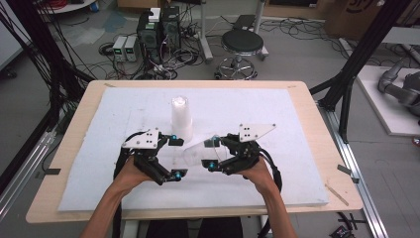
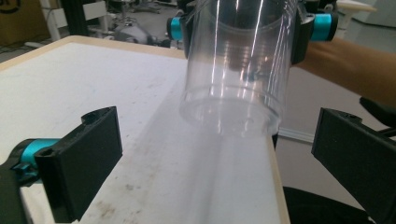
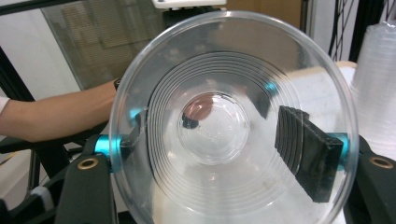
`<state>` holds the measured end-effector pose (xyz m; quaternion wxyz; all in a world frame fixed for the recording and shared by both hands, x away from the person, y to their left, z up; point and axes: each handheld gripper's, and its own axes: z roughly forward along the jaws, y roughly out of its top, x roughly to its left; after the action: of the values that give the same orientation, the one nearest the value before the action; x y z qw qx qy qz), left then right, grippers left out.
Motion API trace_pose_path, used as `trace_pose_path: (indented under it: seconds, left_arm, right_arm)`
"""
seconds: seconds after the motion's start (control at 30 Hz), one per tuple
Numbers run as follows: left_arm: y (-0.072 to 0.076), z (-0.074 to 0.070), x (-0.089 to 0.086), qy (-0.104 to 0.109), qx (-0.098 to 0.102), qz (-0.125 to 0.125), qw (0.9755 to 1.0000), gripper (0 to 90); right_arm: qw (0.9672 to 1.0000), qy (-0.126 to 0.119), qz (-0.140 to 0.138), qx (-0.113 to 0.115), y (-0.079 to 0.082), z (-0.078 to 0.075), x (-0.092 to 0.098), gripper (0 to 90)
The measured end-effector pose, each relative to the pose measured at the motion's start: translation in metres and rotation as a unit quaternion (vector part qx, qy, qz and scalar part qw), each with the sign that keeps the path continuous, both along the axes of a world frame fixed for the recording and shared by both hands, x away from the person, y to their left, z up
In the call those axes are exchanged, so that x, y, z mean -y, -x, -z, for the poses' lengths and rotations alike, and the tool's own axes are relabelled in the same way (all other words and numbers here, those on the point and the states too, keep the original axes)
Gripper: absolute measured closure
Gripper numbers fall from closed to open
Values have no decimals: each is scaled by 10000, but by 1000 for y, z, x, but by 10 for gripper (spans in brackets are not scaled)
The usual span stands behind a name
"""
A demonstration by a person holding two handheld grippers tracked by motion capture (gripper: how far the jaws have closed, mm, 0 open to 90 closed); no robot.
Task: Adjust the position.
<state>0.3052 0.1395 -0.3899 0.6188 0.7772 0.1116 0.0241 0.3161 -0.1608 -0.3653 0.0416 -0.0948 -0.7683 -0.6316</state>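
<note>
A single clear plastic cup hangs on its side above the white board, with my right gripper shut on it near the rim. Its base points at my left gripper, which stands open a short way off. In the left gripper view the cup's base hovers beyond and between the two wide-apart jaws, with my right gripper clamping it behind. In the right gripper view the cup's mouth faces the camera between that gripper's jaws. A tall upright stack of clear cups stands just behind both grippers.
A white foam board covers most of the wooden table. The cup stack is close on the right in the right gripper view. Beyond the table are a black stool, computer boxes with cables, and black frame posts.
</note>
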Motion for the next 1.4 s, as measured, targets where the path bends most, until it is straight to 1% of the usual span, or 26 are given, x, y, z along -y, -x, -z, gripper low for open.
trace_pose_path:
  seconds: [0.17, 0.2, 0.23, 0.27, 0.3, 0.47, 0.57, 0.6, 0.63, 0.7, 0.73, 0.77, 0.83, 0.87, 0.9, 0.93, 1.0, 1.03, 1.07, 1.1, 1.13, 1.17, 1.2, 1.23, 1.27, 1.4]
  left_arm:
    - [4, 9, -16, -210, -24, -458, 9987, 18]
    - [4, 9, -16, -210, -24, -458, 9987, 18]
    - [5, 14, -24, -242, -27, -712, 9972, 18]
    - [5, 14, -24, -242, -27, -712, 9972, 18]
    - [7, 20, -31, -217, -17, -938, 9954, 18]
    - [14, 34, -47, -315, 31, -1483, 9884, 18]
    - [17, 41, -57, -331, 72, -1897, 9813, 18]
    - [17, 41, -57, -331, 72, -1897, 9813, 18]
    - [19, 45, -63, -376, 68, -2168, 9755, 18]
    - [20, 49, -68, -426, 66, -2383, 9702, 18]
    - [21, 51, -71, -445, 64, -2469, 9680, 18]
    - [21, 51, -71, -445, 64, -2469, 9680, 18]
    - [23, 58, -77, -494, 29, -2739, 9605, 18]
    - [23, 58, -77, -494, 29, -2739, 9605, 18]
    - [24, 61, -79, -505, 9, -2813, 9583, 18]
    - [25, 65, -82, -540, 20, -2923, 9548, 18]
    - [26, 68, -84, -506, 11, -3052, 9509, 18]
    - [26, 70, -85, -460, -19, -3075, 9504, 18]
    - [26, 70, -85, -460, -19, -3075, 9504, 18]
    - [26, 72, -86, -433, -42, -3103, 9496, 18]
    - [26, 74, -87, -464, 2, -3160, 9476, 18]
    - [26, 74, -87, -464, 2, -3160, 9476, 18]
    - [26, 76, -88, -407, -63, -3186, 9470, 18]
    - [26, 76, -89, -398, -50, -3187, 9470, 18]
    - [26, 76, -89, -371, -35, -3191, 9470, 18]
    - [25, 77, -90, -385, -105, -3166, 9477, 18]
  right_arm:
    - [9993, 311, 185, -62, -3, -2, 5, 318]
    - [9989, 407, 230, -63, -5, -3, 5, 318]
    - [9983, 501, 278, -79, -5, -4, 6, 318]
    - [9983, 501, 278, -79, -5, -4, 6, 318]
    - [9961, 772, 416, -101, -7, -6, 6, 318]
    - [9909, 1105, 701, -330, -15, -6, 6, 321]
    - [9856, 1399, 852, -422, -20, -6, 5, 322]
    - [9856, 1399, 852, -422, -20, -6, 5, 322]
    - [9820, 1580, 931, -450, -23, -6, 4, 323]
    - [9771, 1785, 1048, -483, -25, -7, 3, 323]
    - [9753, 1848, 1109, -486, -27, -8, 2, 324]
    - [9734, 1905, 1161, -527, -28, -9, 2, 324]
    - [9669, 2122, 1309, -538, -32, -11, 1, 326]
    - [9669, 2122, 1309, -538, -32, -11, 1, 326]
    - [9626, 2264, 1378, -561, -34, -13, 0, 326]
    - [9534, 2545, 1506, -598, -38, -16, -3, 327]
    - [9453, 2771, 1609, -606, -41, -18, -6, 328]
    - [9406, 2903, 1663, -578, -43, -19, -8, 329]
    - [9406, 2903, 1663, -578, -43, -19, -8, 329]
    - [9297, 3153, 1805, -598, -46, -22, -12, 330]
    - [9277, 3188, 1840, -624, -47, -22, -13, 330]
    - [9277, 3188, 1840, -624, -47, -22, -13, 330]
    - [9206, 3350, 1909, -609, -50, -23, -16, 330]
    - [9180, 3391, 1944, -670, -50, -23, -16, 330]
    - [9194, 3377, 1916, -633, -51, -23, -17, 330]
    - [9139, 3481, 1971, -694, -52, -21, -17, 330]
